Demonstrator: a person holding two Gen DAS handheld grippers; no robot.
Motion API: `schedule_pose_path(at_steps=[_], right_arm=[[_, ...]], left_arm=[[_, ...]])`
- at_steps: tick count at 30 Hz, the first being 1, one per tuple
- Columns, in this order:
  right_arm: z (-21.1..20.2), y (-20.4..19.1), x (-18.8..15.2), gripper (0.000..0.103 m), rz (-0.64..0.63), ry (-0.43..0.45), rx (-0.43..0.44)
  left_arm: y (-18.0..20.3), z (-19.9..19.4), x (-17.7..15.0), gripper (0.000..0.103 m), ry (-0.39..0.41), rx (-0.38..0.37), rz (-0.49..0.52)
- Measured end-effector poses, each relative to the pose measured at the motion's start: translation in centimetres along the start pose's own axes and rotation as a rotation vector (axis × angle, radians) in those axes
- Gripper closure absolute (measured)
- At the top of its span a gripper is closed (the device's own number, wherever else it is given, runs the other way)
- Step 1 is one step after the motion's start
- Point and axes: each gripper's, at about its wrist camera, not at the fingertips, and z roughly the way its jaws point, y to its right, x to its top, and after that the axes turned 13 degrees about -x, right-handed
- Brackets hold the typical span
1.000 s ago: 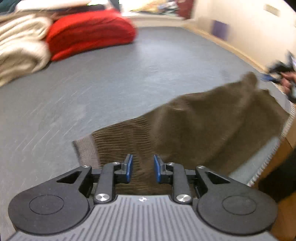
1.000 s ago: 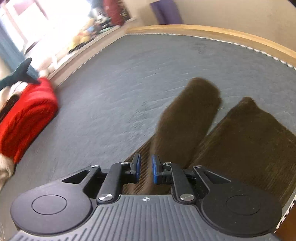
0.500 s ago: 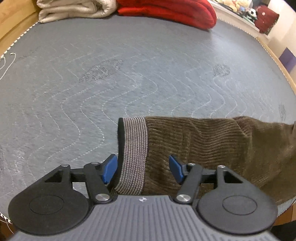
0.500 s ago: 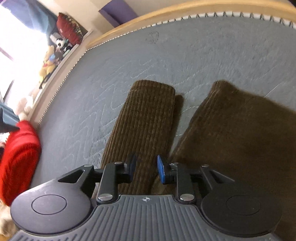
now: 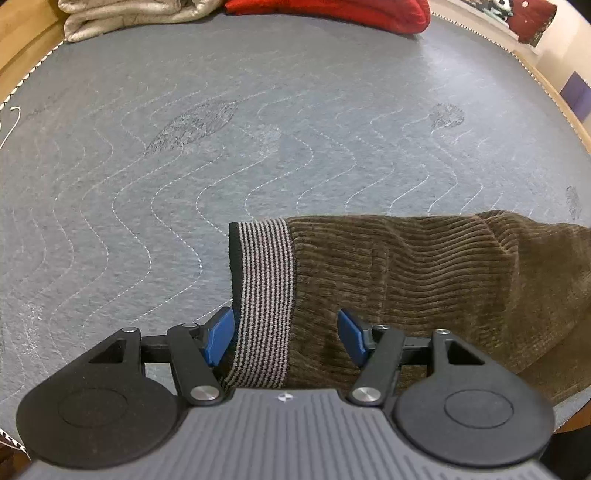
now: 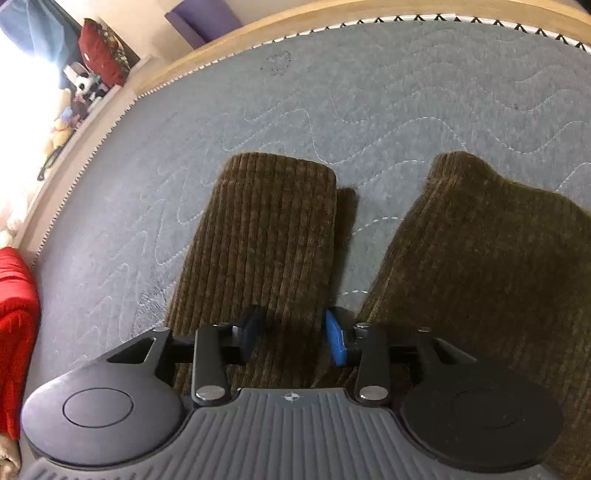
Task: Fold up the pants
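Left wrist view: my left claw (image 5: 284, 334) stands released, straddling the striped waistband (image 5: 266, 273) of the brown pants (image 5: 424, 273) lying flat on the grey mattress (image 5: 184, 155). Only the right wrist view shows both legs; there my right claw (image 6: 293, 338) is closing around one pant leg (image 6: 266, 236).

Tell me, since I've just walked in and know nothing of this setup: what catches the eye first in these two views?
The brown corduroy pants spread on the grey quilted mat, their striped knit waistband lying between the open left tongs. In the right wrist view, the right tongs are closing around one pant leg, the other leg apart beside it. A red folded blanket lies at the mat's far edge.
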Motion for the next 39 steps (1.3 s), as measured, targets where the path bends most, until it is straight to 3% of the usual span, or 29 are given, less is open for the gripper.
schedule_pose_path(at_steps=[3, 8, 10, 13, 15, 17, 19, 22, 24, 25, 26, 30, 34, 36, 37, 39], right_arm=[[-2.7, 0.2, 1.2, 0.095, 0.058, 0.045, 0.075], [-12.9, 1.4, 1.9, 0.095, 0.069, 0.181, 0.145], [-16.4, 3.5, 0.9, 0.096, 0.068, 0.209, 0.117], [-19.3, 8.2, -1.1, 0.096, 0.067, 0.228, -0.002], [-18.1, 11.3, -2.3, 0.095, 0.057, 0.170, -0.116], [-15.2, 14.5, -2.9, 0.090, 0.085, 0.034, -0.168], [-13.5, 17.7, -3.0, 0.090, 0.172, -0.031, -0.095], [-13.2, 19.9, -2.3, 0.088, 0.179, 0.008, -0.034], [-12.8, 20.8, -1.6, 0.063, 0.200, 0.020, -0.024], [-12.6, 21.3, -1.3, 0.045, 0.217, 0.013, -0.023], [-12.1, 21.4, -1.1, 0.042, 0.231, 0.001, -0.014], [-9.9, 20.3, 0.0, 0.042, 0.227, -0.040, -0.022], [-9.4, 19.0, 0.5, 0.044, 0.193, -0.008, -0.086], [-9.4, 18.5, 0.5, 0.059, 0.177, 0.003, -0.116], [-9.4, 18.2, 0.5, 0.072, 0.166, 0.009, -0.142], [-9.6, 18.1, 0.6, 0.076, 0.163, 0.025, -0.193]], left_arm=[[0.0, -0.3, 0.3, 0.035, 0.015, 0.004, 0.013], [0.1, -1.5, 0.7, 0.036, 0.052, -0.011, -0.002], [0.8, -2.0, 0.4, 0.036, 0.063, -0.038, 0.015], [2.2, -2.6, -0.6, 0.036, 0.069, -0.074, 0.069], [3.0, -2.7, -1.4, 0.036, 0.056, -0.088, 0.119], [3.5, -2.5, -2.2, 0.035, 0.032, -0.099, 0.150], [3.8, -2.6, -3.0, 0.035, 0.010, -0.113, 0.165], [3.8, -3.2, -3.8, 0.036, 0.005, -0.137, 0.151], [3.2, -3.6, -4.2, 0.036, 0.012, -0.153, 0.108], [2.6, -3.7, -4.4, 0.036, 0.015, -0.148, 0.080], [1.9, -3.8, -4.5, 0.036, 0.017, -0.132, 0.045], [-2.1, -4.2, -4.3, 0.036, 0.043, -0.088, -0.140], [-4.8, -3.2, -4.1, 0.036, 0.037, -0.159, -0.303], [-4.7, -2.0, -3.9, 0.036, -0.003, -0.159, -0.309], [-4.4, -1.4, -3.7, 0.036, -0.021, -0.138, -0.289], [-3.6, -0.8, -3.5, 0.036, -0.035, -0.105, -0.233]])
